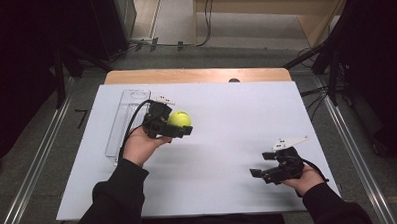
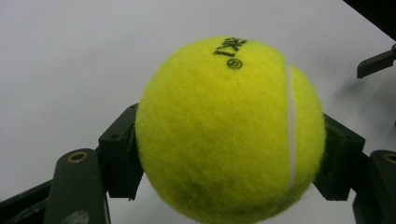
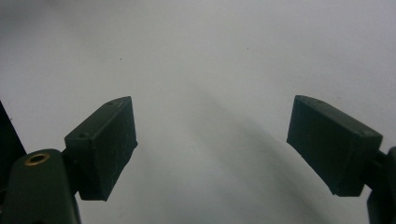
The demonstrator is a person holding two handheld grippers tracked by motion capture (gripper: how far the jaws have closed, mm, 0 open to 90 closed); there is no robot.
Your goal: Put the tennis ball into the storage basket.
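On the far left of the table: a clear plastic tray [image 1: 119,122] lies lengthwise on the white sheet, running away from the person; I can't make out anything inside it.
Left hand [image 1: 140,146]: comes up from a dark sleeve just beside the tray's right edge, wrapped around the back of its tool.
Left gripper [image 1: 179,125]: held above the sheet, jaws pointing toward the right side of the table, a black cable looping back from it over the tray.
Its fingers [image 2: 119,154]: pressed against opposite sides of the ball, one pad on each flank, clamped on it.
Tennis ball [image 1: 179,119]: yellow-green, caught between those jaws in the left half of the table, just right of the tray. From the left gripper view the ball [image 2: 231,128] bears a white seam down its right side and black printed lettering near the top.
Table [image 1: 226,111]: covered by a white sheet, with a strip of wood showing along the far edge.
Right gripper [image 1: 261,171]: low over the sheet near the front right corner, well apart from the ball, a pale three-cornered plate on top.
Its fingers [image 3: 105,144]: spread wide with bare white sheet between them, holding nothing.
Right hand [image 1: 305,180]: grips the tool from behind, dark sleeve trailing to the bottom right.
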